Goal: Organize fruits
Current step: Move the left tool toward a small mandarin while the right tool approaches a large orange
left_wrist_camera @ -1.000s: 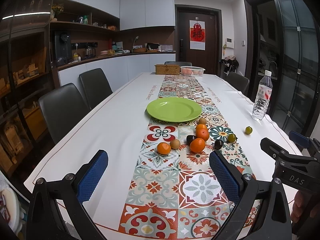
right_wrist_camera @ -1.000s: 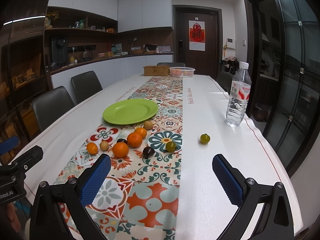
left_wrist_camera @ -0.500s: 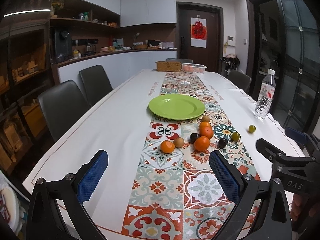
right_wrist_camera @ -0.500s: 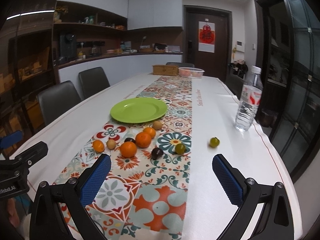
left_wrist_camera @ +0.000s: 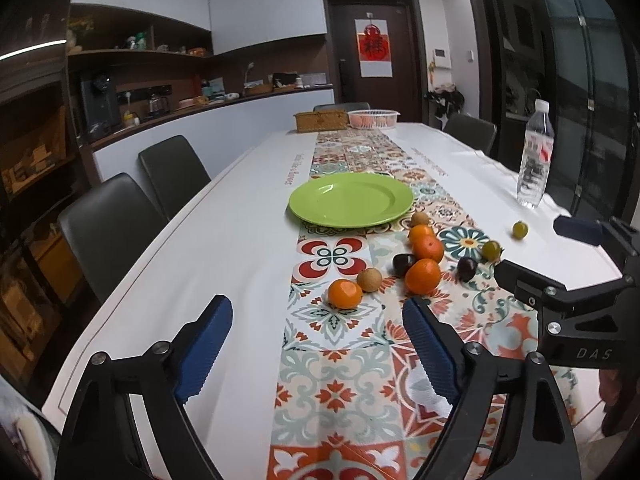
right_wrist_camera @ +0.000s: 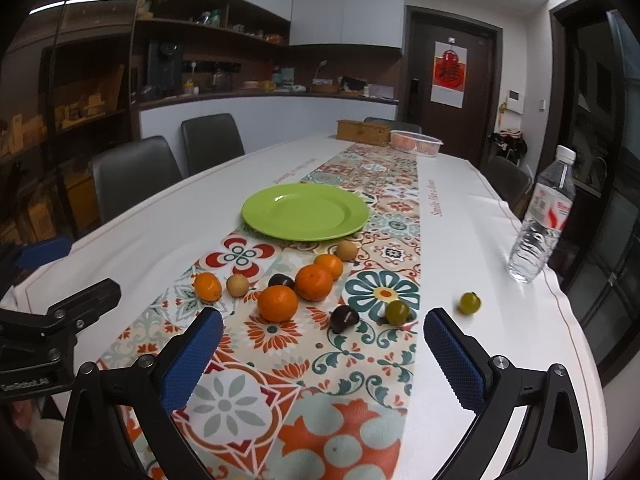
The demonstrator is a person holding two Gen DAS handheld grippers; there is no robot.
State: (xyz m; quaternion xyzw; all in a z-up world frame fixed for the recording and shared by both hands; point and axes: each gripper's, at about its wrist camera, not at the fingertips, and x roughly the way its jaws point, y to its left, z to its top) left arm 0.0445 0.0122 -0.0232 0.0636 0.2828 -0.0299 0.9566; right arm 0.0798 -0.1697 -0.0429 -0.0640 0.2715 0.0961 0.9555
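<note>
Left gripper: jaws spread wide, nothing being held, hovering over the near end of the worktop. Right gripper: jaws also spread wide, nothing being pinched, positioned over the patterned runner by the near edge.

Fruits are lying loose on the runner just beyond both sets of jaws. Nearest the left gripper: a small orange with a tan round fruit touching it. A larger orange is sitting just ahead of the right gripper's left jaw, a dark plum beside it. Two more oranges and a second dark fruit are clustered behind. One green fruit is resting at the runner's right border; another green fruit is sitting apart on the white cloth toward the right edge.

Green plate is sitting mid-worktop on the runner, nothing being carried on it. Water bottle is standing upright at the right edge.
</note>
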